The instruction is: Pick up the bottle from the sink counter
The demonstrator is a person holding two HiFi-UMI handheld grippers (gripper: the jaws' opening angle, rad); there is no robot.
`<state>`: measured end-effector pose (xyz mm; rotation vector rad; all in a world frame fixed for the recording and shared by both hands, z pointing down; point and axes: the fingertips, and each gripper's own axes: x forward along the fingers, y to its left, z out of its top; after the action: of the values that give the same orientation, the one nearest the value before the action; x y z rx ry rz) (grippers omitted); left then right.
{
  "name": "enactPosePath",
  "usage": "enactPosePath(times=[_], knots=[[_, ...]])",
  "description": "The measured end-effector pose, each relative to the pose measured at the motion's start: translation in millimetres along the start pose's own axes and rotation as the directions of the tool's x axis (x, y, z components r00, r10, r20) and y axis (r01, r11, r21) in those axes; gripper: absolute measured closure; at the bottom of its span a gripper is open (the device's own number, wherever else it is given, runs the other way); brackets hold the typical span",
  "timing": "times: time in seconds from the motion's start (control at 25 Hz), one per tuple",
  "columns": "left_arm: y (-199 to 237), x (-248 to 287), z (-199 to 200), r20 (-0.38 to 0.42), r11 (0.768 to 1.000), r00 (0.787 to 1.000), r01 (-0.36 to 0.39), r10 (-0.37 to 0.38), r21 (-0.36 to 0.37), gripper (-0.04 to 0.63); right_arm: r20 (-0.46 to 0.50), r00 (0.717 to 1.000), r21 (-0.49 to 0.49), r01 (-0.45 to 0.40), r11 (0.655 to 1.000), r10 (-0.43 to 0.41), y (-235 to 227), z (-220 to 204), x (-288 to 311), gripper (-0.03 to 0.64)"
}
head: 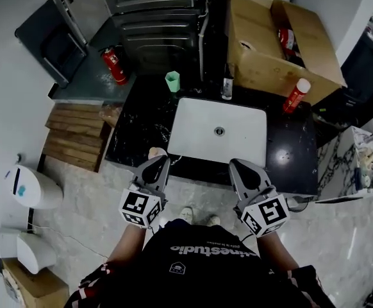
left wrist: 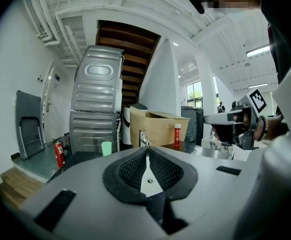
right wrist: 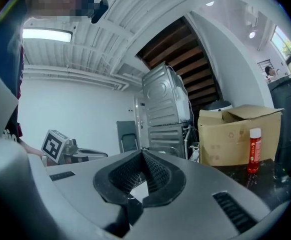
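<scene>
The bottle (head: 296,95) is red with a white cap and stands upright at the back right of the black sink counter (head: 292,149), in front of a cardboard box. It also shows in the left gripper view as the bottle (left wrist: 177,134) and in the right gripper view as the bottle (right wrist: 254,150). My left gripper (head: 163,162) hangs at the counter's front edge, left of the white basin (head: 193,133), jaws shut and empty (left wrist: 146,149). My right gripper (head: 236,165) is level with it at the basin's front right, also shut with nothing in it (right wrist: 143,153). Both are far from the bottle.
A faucet (head: 227,88) and a green cup (head: 172,80) stand behind the basin. The open cardboard box (head: 263,43) fills the back right. A red fire extinguisher (head: 114,65) and wooden planks (head: 74,136) lie left of the counter, a grey metal cabinet (head: 154,18) behind it.
</scene>
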<state>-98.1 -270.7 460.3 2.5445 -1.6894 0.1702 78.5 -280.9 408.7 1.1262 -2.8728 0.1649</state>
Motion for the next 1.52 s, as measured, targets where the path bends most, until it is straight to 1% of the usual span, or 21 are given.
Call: enactPosePath(times=[0.12,0.16,0.2,0.32,0.44,0.52,0.6,0.84,0.96,1.0,1.08,1.16,1.32,1.44,1.52], knots=[[24.3,5.0,-27.1,-0.033,0.999,0.999,-0.035,0.035,-0.002,0.575,-0.029,0.999,-0.015,-0.04,0.999,0.039,12.0,-4.3,20.2,0.578],[31.5,6.6,-36.2,-0.042,0.999,0.998,-0.042,0.041,-0.006,0.546,-0.036,0.998,-0.018,-0.045,0.999,0.044,14.7,-5.5,25.2,0.578],[38.6,7.8,-45.1,-0.049,0.999,0.998,-0.048,0.047,-0.014,0.501,-0.043,0.998,-0.02,-0.048,0.999,0.047,17.0,-6.7,29.7,0.578],[61.5,10.7,-68.0,-0.084,0.996,0.993,-0.086,0.082,-0.035,0.418,-0.064,0.997,-0.023,-0.051,0.998,0.049,22.6,-9.9,41.5,0.578],[83.2,18.3,-89.2,-0.119,0.991,0.986,-0.122,0.115,-0.057,0.369,-0.084,0.995,-0.027,-0.047,0.999,0.045,25.3,-13.1,50.1,0.578],[92.0,24.4,-101.2,-0.138,0.989,0.984,-0.126,0.114,-0.079,0.34,-0.097,0.995,-0.026,-0.041,0.999,0.038,26.5,-15.8,53.2,0.578],[96.6,30.1,-109.0,-0.149,0.989,0.983,-0.122,0.108,-0.088,0.324,-0.109,0.994,-0.025,-0.034,0.999,0.031,27.1,-18.4,54.9,0.578],[97.9,49.8,-134.9,-0.191,0.991,0.979,-0.093,0.075,-0.092,0.324,-0.128,0.992,-0.019,-0.011,1.0,0.008,26.3,-23.0,57.1,0.578],[102.7,54.9,-142.6,-0.212,0.99,0.973,-0.111,0.091,-0.087,0.325,-0.131,0.991,-0.015,0.0,1.0,-0.002,23.8,-24.8,56.9,0.578],[104.6,56.0,-144.1,-0.215,0.989,0.972,-0.118,0.098,-0.084,0.339,-0.13,0.992,-0.011,0.006,1.0,-0.007,22.6,-24.8,56.5,0.578],[106.3,56.6,-146.0,-0.219,0.99,0.97,-0.122,0.103,-0.075,0.411,-0.126,0.992,-0.002,0.016,1.0,-0.016,21.8,-24.3,55.3,0.578],[104.8,56.2,-145.8,-0.224,0.991,0.97,-0.115,0.099,-0.062,0.441,-0.124,0.992,-0.002,0.018,1.0,-0.018,23.0,-23.3,53.9,0.578],[102.9,56.2,-144.9,-0.237,0.994,0.967,-0.105,0.093,-0.039,0.453,-0.121,0.992,0.002,0.025,1.0,-0.024,22.3,-22.9,51.5,0.578],[103.2,52.7,-142.6,-0.232,0.993,0.969,-0.101,0.085,-0.057,0.454,-0.113,0.993,0.003,0.032,0.999,-0.032,21.2,-21.3,49.0,0.578],[99.7,50.4,-136.8,-0.223,0.995,0.972,-0.087,0.072,-0.056,0.454,-0.105,0.994,0.004,0.038,0.999,-0.038,19.4,-19.1,47.3,0.578]])
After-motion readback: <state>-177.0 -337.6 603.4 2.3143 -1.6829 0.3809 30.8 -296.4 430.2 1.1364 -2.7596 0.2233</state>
